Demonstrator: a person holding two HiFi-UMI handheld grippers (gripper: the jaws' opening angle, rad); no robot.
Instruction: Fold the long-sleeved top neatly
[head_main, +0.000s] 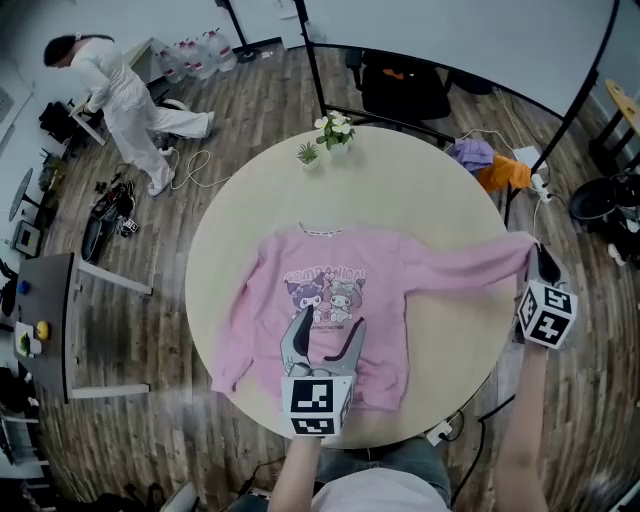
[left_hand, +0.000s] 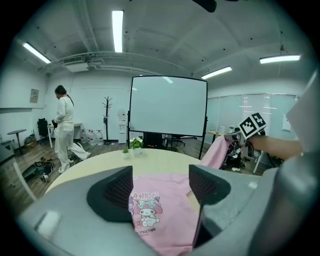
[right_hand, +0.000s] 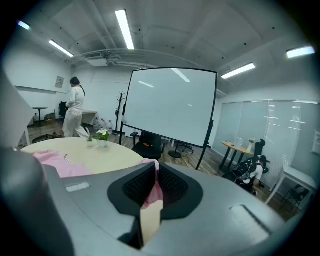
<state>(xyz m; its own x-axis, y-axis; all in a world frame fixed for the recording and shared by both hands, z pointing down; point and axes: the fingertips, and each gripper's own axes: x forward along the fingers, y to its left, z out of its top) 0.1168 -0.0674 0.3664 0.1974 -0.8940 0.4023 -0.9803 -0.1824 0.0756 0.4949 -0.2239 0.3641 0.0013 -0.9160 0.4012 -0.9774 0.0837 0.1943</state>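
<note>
- The pink long-sleeved top (head_main: 330, 262) lies front up and flat on the round table (head_main: 400, 190), collar toward 12 o'clock and hem toward 6 o'clock, with a cartoon print (head_main: 325, 292) on the chest.
- One sleeve (head_main: 465, 265) stretches straight out toward 3 o'clock, reaching the table's edge; the other sleeve (head_main: 235, 345) lies slanted down toward 8 o'clock.
- The right gripper (head_main: 540, 262) sits at the 3 o'clock edge of the table. In the right gripper view its jaws are pinched narrow on the pink cuff (right_hand: 152, 192), which shows between the pads.
- The left gripper (head_main: 328, 325) hovers over the lower front of the top, just on the 6 o'clock side of the print. Its jaws stand wide apart with nothing clamped; the left gripper view shows only the printed cloth beyond them. I cannot tell whether the tips touch the fabric.
- Two small potted plants (head_main: 335, 130) stand close together at the table's 12 o'clock edge, well apart from the top.
- A person in white (head_main: 125, 95) stands on the wooden floor out toward 10 o'clock.
- A projection screen (right_hand: 170, 107) stands beyond the table.
</note>
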